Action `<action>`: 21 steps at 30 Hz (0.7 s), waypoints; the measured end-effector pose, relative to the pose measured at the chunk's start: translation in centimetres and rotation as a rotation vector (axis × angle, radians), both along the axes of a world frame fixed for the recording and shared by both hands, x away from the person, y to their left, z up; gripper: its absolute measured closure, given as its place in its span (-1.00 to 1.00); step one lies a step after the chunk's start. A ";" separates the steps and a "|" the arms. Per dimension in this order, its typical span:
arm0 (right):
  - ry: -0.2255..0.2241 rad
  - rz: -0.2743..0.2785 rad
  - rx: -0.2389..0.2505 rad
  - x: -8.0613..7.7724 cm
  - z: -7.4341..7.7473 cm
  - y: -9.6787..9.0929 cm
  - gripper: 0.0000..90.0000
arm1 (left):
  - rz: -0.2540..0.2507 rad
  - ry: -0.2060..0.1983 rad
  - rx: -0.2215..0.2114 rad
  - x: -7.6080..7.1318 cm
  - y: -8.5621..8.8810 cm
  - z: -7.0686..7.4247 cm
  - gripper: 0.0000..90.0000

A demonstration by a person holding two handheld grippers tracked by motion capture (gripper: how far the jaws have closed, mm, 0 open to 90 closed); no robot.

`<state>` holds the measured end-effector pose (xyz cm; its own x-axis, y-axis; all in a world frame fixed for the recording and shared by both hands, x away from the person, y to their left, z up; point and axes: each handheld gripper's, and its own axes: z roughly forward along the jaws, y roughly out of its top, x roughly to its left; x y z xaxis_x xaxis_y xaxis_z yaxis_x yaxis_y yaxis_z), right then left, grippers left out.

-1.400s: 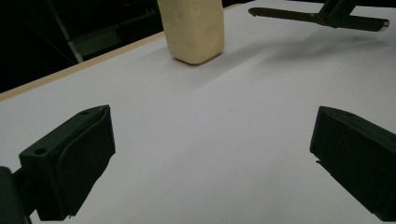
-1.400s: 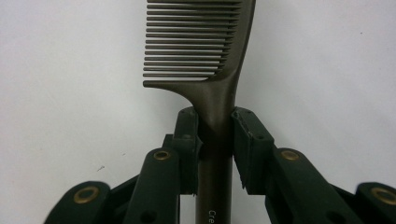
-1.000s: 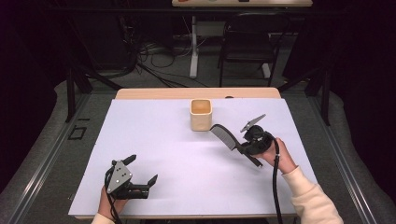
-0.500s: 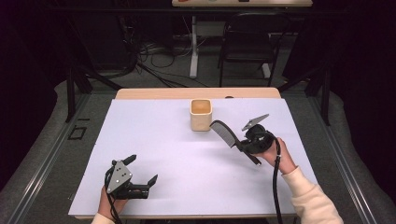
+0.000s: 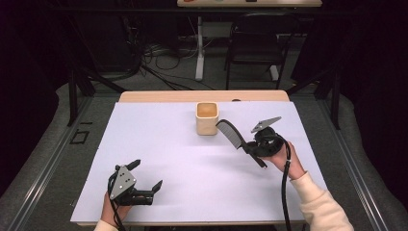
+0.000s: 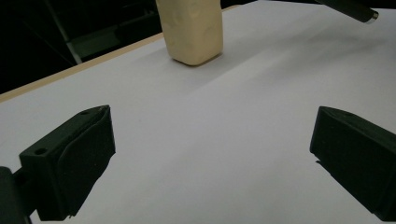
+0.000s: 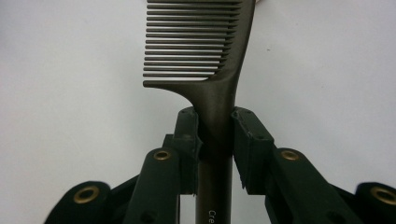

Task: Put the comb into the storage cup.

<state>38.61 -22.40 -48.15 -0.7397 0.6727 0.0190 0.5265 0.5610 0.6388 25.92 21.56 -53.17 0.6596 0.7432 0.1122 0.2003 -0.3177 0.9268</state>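
Table (image 5: 159,144) bears one cup (image 5: 207,118); right hand-held gripper (image 7: 215,135) clamps one comb (image 7: 205,51), left hand-held gripper (image 6: 210,154) gapes

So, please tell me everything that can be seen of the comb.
The comb is dark brown to black, smooth like plastic, with one row of long, evenly spaced teeth and a straight round handle bearing small pale lettering. The right gripper is shut on its handle just below the teeth. In the high view the comb is held above the white table cover, tilted, its toothed end pointing toward the cream cup without touching it.
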 end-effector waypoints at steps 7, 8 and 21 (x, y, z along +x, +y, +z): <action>-0.024 -0.009 0.035 -0.1 0.3 -0.2 0.60 | 0.002 0.001 0.000 0.0 0.0 0.0 -1.00; -0.027 -0.010 0.037 -0.1 0.3 -0.2 0.60 | 0.002 0.001 0.000 0.0 0.0 0.0 -1.00; -0.065 -0.030 0.056 -0.2 0.7 -0.3 0.60 | -0.001 0.001 0.002 0.0 0.0 0.0 -1.00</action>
<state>38.40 -22.72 -47.40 -0.7204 0.6934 0.0097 0.4988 0.5085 0.7019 25.92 21.53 -53.17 0.6603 0.7424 0.1131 0.2010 -0.3198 0.9259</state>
